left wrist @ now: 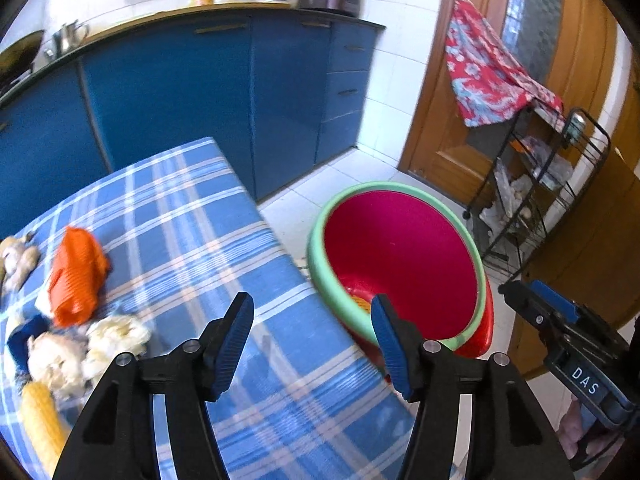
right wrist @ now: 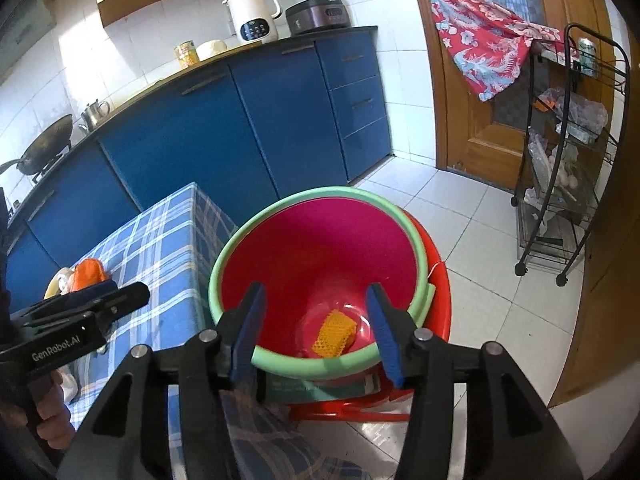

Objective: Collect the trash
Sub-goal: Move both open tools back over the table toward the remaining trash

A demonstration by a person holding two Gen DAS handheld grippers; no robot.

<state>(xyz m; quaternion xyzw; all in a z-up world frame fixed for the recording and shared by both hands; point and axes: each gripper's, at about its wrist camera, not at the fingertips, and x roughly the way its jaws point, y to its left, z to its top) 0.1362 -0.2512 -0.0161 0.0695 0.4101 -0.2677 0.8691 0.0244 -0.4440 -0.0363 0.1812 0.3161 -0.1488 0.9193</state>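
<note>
Between my left gripper [left wrist: 312, 344] fingers at the bottom of the left wrist view there is only blue checked tablecloth [left wrist: 192, 240] and a slice of basin rim; the jaws stand apart and hold nothing. My right gripper [right wrist: 316, 332], low in the right wrist view, is likewise spread wide, with nothing between its blue pads [right wrist: 248, 332], and it hangs above the red basin [right wrist: 320, 252] with the green rim. At the bottom of that basin lies a yellow mesh piece [right wrist: 334, 332], seen just between my right fingers.

To the lower left of the left wrist view, trash lies in a cluster on the cloth: a corn cob [left wrist: 40, 420] near the edge, crumpled white paper [left wrist: 116, 336] beside it, an orange wrapper [left wrist: 78, 276] a little further up, and pale lumps I cannot identify at the far left edge.

Behind the table run blue cabinets [right wrist: 208, 132], with a white kettle [right wrist: 254, 16] on the counter at the top. At the right, a black wire rack [right wrist: 560, 184] stands on white floor tiles, with a red patterned cloth [right wrist: 476, 36] draped in front of a wooden door.
</note>
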